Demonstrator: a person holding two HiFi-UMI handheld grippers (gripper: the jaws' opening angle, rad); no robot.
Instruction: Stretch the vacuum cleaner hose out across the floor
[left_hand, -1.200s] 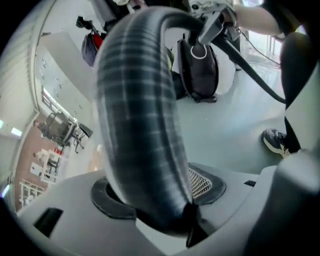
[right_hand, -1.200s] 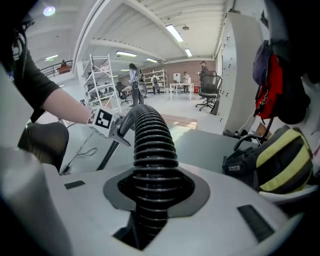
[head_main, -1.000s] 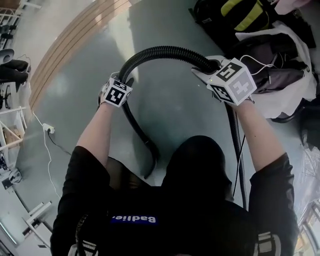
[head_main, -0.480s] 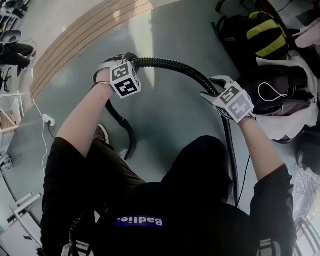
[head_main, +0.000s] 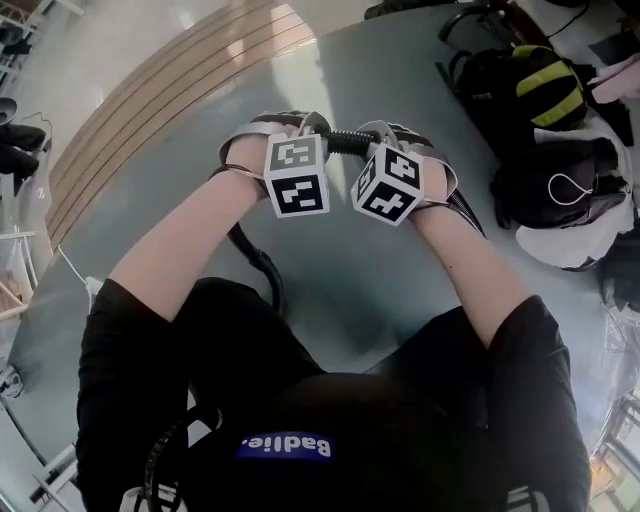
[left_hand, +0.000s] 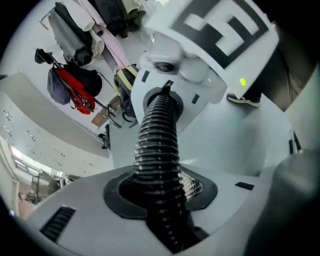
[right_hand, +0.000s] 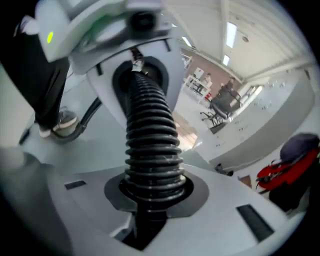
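Grey floor (head_main: 400, 100) below: at 12 o'clock my left gripper (left_hand: 161, 199), easing open, and right gripper (right_hand: 152, 192), closing, pinch the hose (head_main: 346, 141); I'd part them evenly toward 9 and 3.

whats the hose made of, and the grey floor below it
Hose: black, with close ribs and a dull sheen on each ridge, so it is probably flexible plastic. Floor: grey-green, smooth and seamless, with soft glare from the lights. It could be vinyl or coated concrete; the look leaves that open.
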